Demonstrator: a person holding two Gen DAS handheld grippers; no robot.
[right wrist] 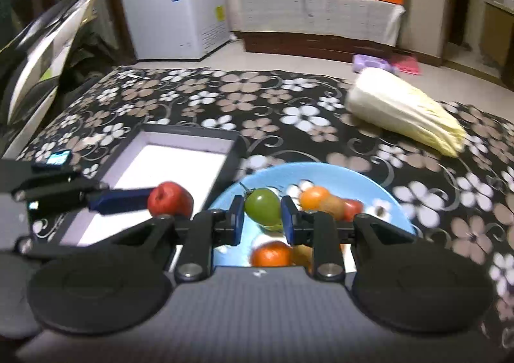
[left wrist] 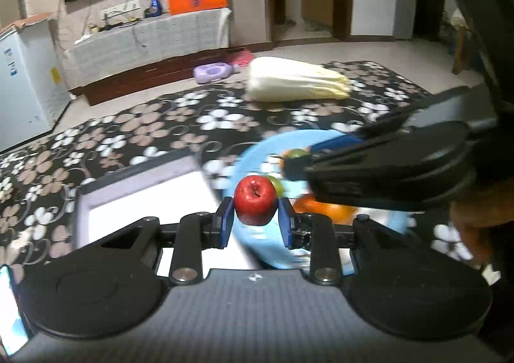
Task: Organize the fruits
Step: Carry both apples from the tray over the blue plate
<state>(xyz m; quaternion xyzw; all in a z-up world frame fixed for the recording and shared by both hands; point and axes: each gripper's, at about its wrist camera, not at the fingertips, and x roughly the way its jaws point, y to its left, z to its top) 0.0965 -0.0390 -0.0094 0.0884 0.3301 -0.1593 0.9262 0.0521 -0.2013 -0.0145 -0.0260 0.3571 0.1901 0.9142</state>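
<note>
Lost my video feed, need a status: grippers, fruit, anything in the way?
Left gripper shut on red fruit. Right gripper shut on green fruit. Both above blue plate; white box alongside, nothing blocking.

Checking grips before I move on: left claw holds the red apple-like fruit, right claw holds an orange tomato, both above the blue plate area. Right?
Not quite. The right claw holds a green tomato-shaped fruit, not an orange one, as the right wrist view shows. The left claw does hold the red apple-like fruit, near the round light-blue plate.
</note>
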